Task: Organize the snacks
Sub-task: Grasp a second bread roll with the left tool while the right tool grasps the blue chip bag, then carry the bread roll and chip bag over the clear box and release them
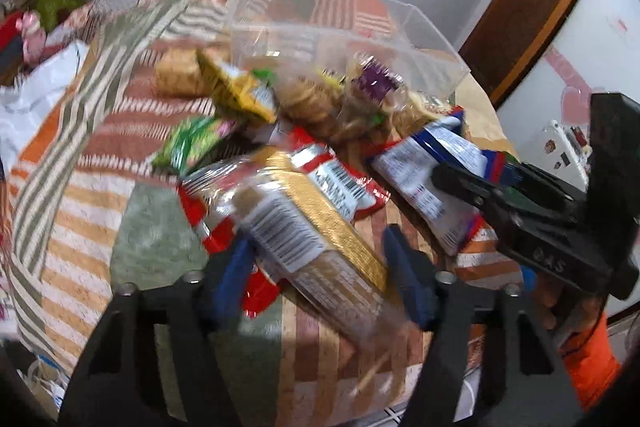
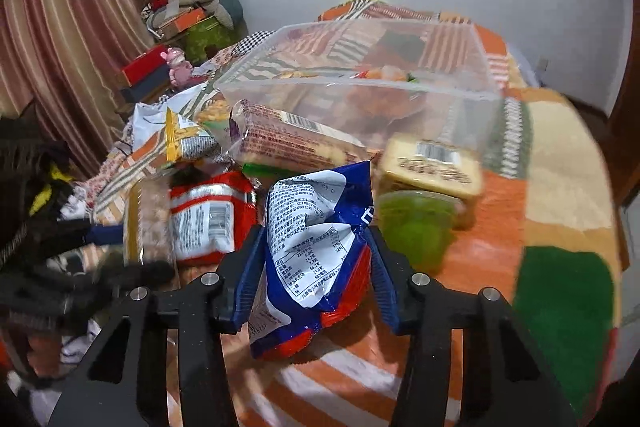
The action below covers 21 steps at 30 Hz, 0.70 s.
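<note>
1 clear bin point(image 2: 460, 75), approx 9 snack packs point(image 2: 312, 247), 2 tools point(image 2: 310, 267).

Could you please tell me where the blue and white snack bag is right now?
The blue and white snack bag sits between the right gripper fingers, low centre in the right wrist view, left of the green jelly cup.

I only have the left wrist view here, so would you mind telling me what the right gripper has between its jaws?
Observer: The right gripper has a blue and red snack bag between its jaws, printed back facing the camera.
Operator: Thanks. Is anything beside that bag that I can't see?
Observer: Yes, a green jelly cup sits just right of it on the cloth.
Operator: And behind the cup?
Observer: A yellow-wrapped pack with a barcode lies in front of the clear plastic bin.
</note>
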Available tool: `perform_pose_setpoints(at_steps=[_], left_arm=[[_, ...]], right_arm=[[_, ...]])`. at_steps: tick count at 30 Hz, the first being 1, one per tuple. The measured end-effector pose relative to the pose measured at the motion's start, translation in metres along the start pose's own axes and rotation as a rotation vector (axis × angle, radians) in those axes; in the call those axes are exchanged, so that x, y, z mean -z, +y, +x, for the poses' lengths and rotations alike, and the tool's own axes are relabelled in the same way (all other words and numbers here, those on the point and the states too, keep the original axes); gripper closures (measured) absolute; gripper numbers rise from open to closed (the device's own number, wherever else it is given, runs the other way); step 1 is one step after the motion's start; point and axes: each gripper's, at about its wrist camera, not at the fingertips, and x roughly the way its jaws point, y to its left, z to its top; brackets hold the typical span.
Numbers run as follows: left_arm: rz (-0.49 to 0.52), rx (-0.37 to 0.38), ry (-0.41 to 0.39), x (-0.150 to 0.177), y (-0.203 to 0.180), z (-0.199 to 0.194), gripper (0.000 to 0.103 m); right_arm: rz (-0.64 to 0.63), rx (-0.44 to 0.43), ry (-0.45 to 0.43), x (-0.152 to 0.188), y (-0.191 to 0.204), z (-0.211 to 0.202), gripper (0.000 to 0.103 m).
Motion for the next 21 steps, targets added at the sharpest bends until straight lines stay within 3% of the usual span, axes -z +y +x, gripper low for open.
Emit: perform_pose_setpoints(at_steps=[3,6,12,15,21], left_arm=[[0.047,0.031,0.006,-0.007,-0.009,0.003,0.061],[0.108,0.029,-0.002,-0.013,-0.02,0.01,0.065],[0.127,-0.004,-0.018,-0.008,-0.023,0.014,0.063],[0.141,-0.016,-0.025,-0.002,-0.025,0.013,0.057],[0.233,-0.073,-0.047,0.012,-0.036,0.013,0.052]], right_arm=[[-0.016,0.043,-0.029,0.003,0.0,-0.012,0.057],[-0.02,0.066,-0.054,0.003,0.0,-0.019,0.057],[-0.025,0.035,0.005,0.009,0.005,-0.004,0.056],[-0.011,0.038,0.008,0.012,0.007,0.001,0.053],[0.057,-0.012,0.023,0.012,-0.003,0.002,0.054]])
